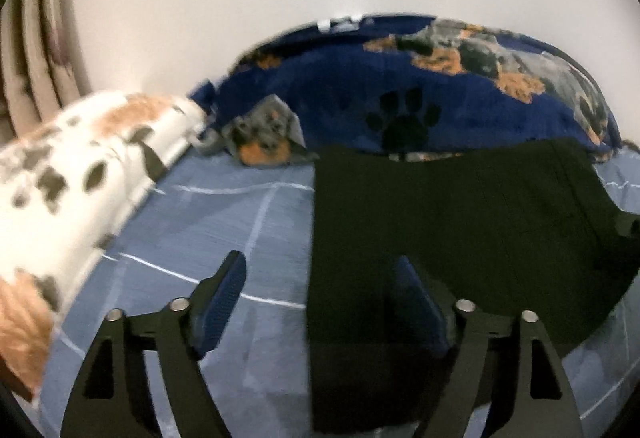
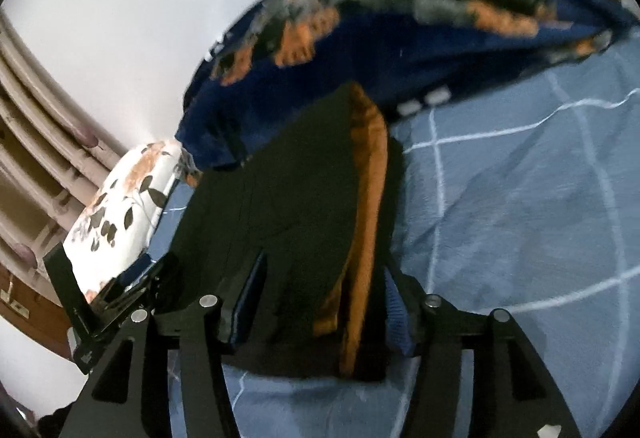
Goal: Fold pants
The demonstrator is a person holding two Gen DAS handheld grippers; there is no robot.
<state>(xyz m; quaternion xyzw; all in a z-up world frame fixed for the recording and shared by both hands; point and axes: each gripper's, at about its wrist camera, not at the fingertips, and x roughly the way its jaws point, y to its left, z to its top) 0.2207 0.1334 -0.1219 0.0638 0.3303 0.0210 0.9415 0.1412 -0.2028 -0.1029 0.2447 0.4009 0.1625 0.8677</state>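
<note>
- Folding underway on a bed (image 1: 224, 222) w/ blue grid-line sheet: left wrist view shows dark pants (image 1: 460, 222) lying flat, upper edge near the navy paw-print blanket (image 1: 360, 94). Left gripper (image 1: 320, 270) jaws spread wide, grasping nothing; one finger sits over the sheet, the other over the fabric, straddling the pants' left edge. Floral pillow (image 1: 72, 174) lies well to the left, a curtain (image 1: 36, 50) behind it. Frame is motion-blurred.
- Right wrist view: right gripper (image 2: 324, 274) jaws parted around the near end of the pants (image 2: 288, 198), fabric between them but no pinch visible; looks released, not clenched. An orange-brown strip (image 2: 368, 206), prob. lining or an inner face, runs along the right side of the garment. The other gripper shows at lower left beside the pillow (image 2: 120, 206).
- Judgement: approx. mid-task, pants seem already doubled; next move likely needs both jaws closing on the near corners, then carrying them toward the blanket (image 2: 400, 38).
- Risk: blanket crowds the far end, may snag the fold.
</note>
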